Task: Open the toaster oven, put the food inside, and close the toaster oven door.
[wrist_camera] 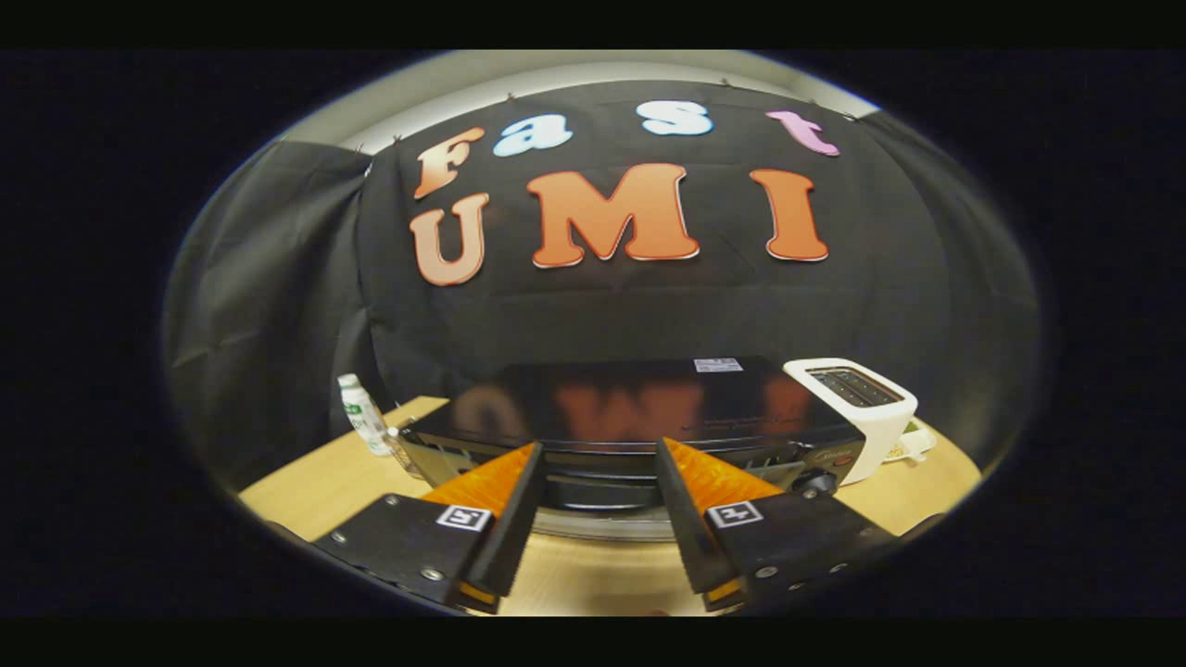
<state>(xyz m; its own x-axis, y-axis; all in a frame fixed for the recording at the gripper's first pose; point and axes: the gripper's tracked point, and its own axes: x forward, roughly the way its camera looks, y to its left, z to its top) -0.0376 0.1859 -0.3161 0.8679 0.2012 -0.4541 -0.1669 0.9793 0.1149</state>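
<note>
Tongs (pixel 598 477) hang over the pale wooden worktop (pixel 315 491) with their two black-and-orange fingers (pixel 505 500) spread wide apart and nothing held between them. Each finger carries a small square black-and-white marker on its upper face.

Just ahead of the fingertips, and spanning the whole gap between them, sits the toaster oven (pixel 639 408). It is a low black box with a glossy top that mirrors the wall behind it, and a small white sticker lies toward the back of that top. Its front face points at the tongs. The fingertips stand close to the upper edge of that front, though whether they touch it cannot be told. A dark band of the door and a pale metallic strip beneath it show between the fingers, and the door looks closed. A round black knob (pixel 815 480) sits on the oven's front panel, just beyond the right finger.

Beyond the right finger and just beside the oven's right end stands a white slot toaster (pixel 857 403), upright, with its dark slots facing up. Something small and pale lies on the worktop behind it, too hidden to make out.

Beyond the left finger, near the oven's left corner, stands a white bottle (pixel 363 415) with a green label, leaning slightly in the view.
</note>
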